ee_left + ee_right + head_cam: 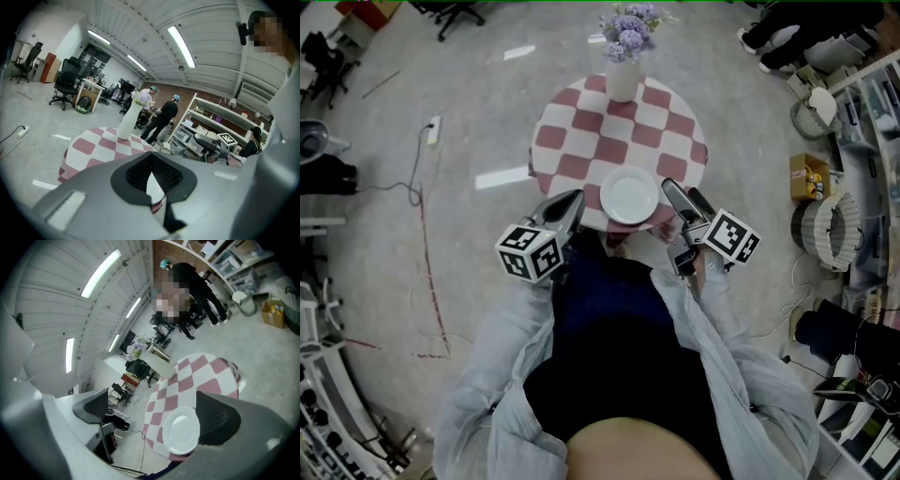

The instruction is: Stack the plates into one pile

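Checkered table (581,131): plate (629,195) at near edge, between left tongs (576,199), closed, empty, and right tongs (681,191), wide open, empty.

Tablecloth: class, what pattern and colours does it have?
The tablecloth has a checked pattern of dusty red and white squares, clearest in the head view.

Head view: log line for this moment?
white plate on checkered table, near edge | left gripper shut, empty | right gripper open, empty
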